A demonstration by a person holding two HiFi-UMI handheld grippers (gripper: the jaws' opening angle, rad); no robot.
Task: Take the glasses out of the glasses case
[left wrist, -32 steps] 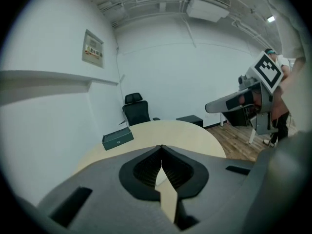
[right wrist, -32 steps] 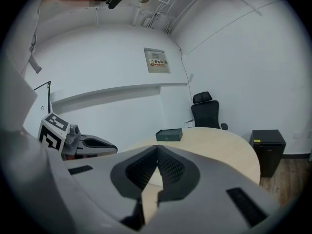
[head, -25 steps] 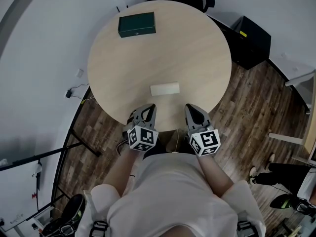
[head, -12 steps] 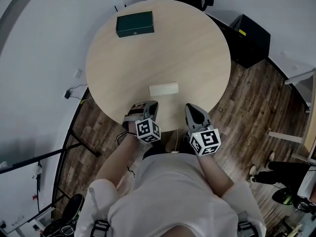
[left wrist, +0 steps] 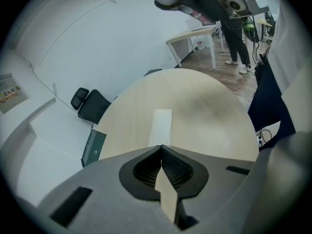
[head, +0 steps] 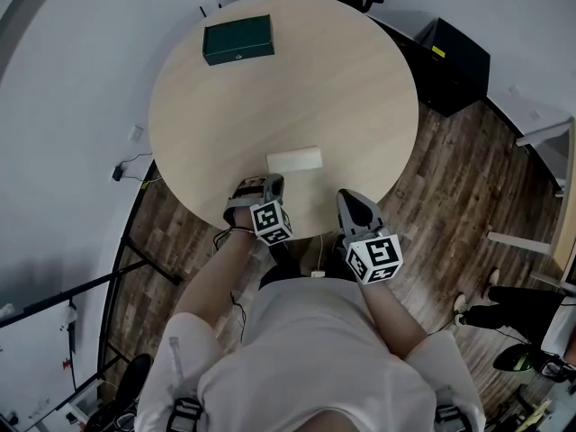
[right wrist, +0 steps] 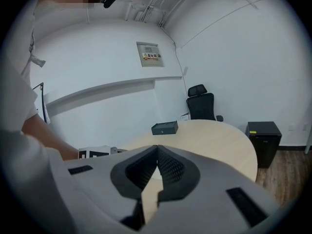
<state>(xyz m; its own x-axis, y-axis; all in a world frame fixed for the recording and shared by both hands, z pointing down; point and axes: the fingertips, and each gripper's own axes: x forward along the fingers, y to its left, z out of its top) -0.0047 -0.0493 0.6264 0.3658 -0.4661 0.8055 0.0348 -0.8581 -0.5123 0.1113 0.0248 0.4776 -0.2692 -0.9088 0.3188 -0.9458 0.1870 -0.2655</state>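
Just changed: left gripper (head: 258, 187) dipped and rolled toward the table (head: 360, 88), its marker cube now tipped; closer to the glasses case (head: 294, 159) than a second ago.
Unchanged: right gripper (head: 353, 201) parked at the near table edge; case in the same spot.
Meaning for the task: probably an approach only; case not yet touched or opened, glasses not in sight.
Left jaws: pressed together at the tips, nothing between them; would need to spread before any grip.
Right jaws: likewise pressed together, empty.
Case position: on the tabletop near the person's edge, just beyond the left gripper, apart from it; well apart from the dark green box (head: 238, 40) at the far edge.
Case long axis: across the person's front in the head view, right end a touch farther away.
Case from the left gripper view: one short end just past the jaw tips, length running straight away.
Case facing: lying flat, closed; hinge side and opening side impossible to tell.
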